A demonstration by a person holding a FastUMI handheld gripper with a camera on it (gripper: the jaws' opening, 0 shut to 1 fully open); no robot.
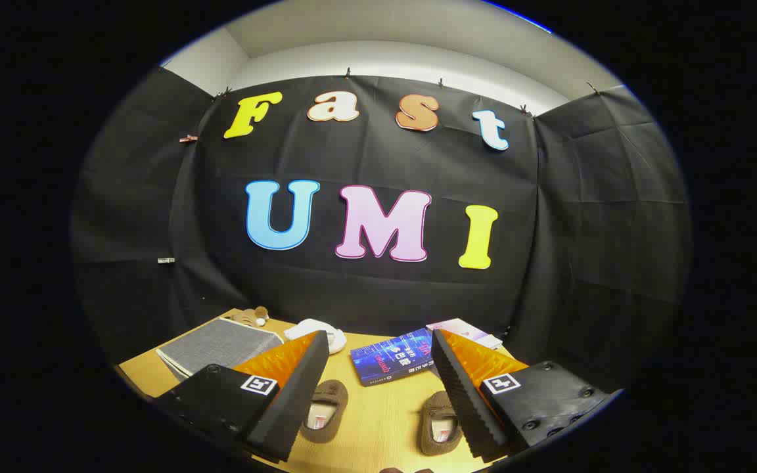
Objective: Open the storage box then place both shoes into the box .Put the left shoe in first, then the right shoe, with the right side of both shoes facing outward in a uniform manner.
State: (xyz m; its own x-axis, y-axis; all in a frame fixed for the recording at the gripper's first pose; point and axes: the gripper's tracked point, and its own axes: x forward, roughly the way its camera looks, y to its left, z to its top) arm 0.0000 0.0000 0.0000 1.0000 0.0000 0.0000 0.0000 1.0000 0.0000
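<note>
Tongs [376,387] stand wide open at the bottom of the frame, hovering above the worktop [372,420] with nothing between the fingers, one at lower left [293,394] and one at lower right [464,401].

Behind everything hangs the black cloth wall [582,230], filling the middle of the frame, with a pale wall [385,39] above it at the top.

On the wooden worktop, at lower left beyond the left finger, lies the grey box [221,345], flat and with its lid shut. Just right of centre, beyond the gap between the fingers, lies a blue book [391,358]. Behind it, toward the right finger, a pale flat thing [464,330] lies near the cloth.

Two brown shoes sit at the bottom centre, openings up. The left one [324,410] is just beside the left finger's inner edge; the right one [437,424] is partly hidden behind the right finger. They lie apart, with bare wood between them.

A white thing [322,330] rests behind the left finger's tip, and a small brown thing [252,316] lies at the worktop's far left corner, behind the box.
</note>
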